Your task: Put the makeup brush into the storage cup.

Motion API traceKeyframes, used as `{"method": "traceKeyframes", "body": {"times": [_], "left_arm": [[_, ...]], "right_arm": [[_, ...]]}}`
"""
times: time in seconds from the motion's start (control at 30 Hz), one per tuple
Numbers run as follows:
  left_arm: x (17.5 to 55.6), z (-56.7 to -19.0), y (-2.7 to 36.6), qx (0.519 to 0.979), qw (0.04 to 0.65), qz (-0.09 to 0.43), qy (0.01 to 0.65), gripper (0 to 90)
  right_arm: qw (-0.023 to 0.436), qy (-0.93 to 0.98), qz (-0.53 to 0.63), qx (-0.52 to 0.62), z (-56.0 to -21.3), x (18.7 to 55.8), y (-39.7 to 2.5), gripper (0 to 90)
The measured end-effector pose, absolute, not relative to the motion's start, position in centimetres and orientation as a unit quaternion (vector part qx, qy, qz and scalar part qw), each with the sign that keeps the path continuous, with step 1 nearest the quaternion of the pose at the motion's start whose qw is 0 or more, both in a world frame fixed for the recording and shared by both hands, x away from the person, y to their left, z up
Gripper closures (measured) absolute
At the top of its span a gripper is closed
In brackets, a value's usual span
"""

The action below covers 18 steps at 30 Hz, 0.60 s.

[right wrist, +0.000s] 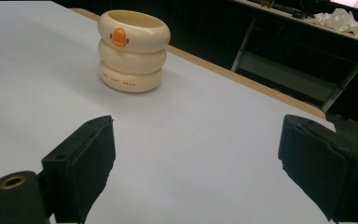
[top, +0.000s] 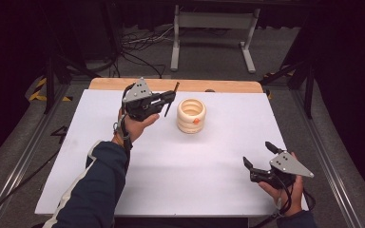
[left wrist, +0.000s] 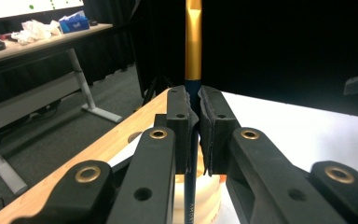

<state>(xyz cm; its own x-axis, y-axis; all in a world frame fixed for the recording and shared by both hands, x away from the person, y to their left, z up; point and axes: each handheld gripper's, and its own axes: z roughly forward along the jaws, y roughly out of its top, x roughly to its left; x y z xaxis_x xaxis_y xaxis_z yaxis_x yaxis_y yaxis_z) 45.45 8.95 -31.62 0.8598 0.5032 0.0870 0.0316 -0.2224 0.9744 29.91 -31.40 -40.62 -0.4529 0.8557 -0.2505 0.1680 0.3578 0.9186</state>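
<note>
Left tool (top: 170, 99) clamped on pen (left wrist: 193, 56) beside cream holder (top: 191, 115); right tool (top: 260, 156) jaws apart.

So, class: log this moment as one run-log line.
left claw: shut on pen | right claw: open, idle | cream holder: upright, pen not yet in

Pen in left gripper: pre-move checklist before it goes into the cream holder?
1. Left gripper shut on pen: ok.
2. Pen clamped along its dark lower barrel, upright in the left gripper view: ok.
3. Cream holder upright, mouth open: ok.
4. Pen tip over the mouth: not ok, it sits left of the holder in the high view.
5. Right gripper open, apart from the holder: ok.
6. Holder inside free: cannot tell.
</note>
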Motion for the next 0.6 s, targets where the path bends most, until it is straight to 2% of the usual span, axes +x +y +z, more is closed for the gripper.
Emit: {"method": "traceKeyframes", "body": {"times": [0.6], "left_arm": [[47.2,-31.2,5.9,0.734,0.632,0.180,0.170,83.0]], "right_arm": [[0.386,0.727,0.449,0.348,-40.5,30.0,-31.2,11.7]]}}
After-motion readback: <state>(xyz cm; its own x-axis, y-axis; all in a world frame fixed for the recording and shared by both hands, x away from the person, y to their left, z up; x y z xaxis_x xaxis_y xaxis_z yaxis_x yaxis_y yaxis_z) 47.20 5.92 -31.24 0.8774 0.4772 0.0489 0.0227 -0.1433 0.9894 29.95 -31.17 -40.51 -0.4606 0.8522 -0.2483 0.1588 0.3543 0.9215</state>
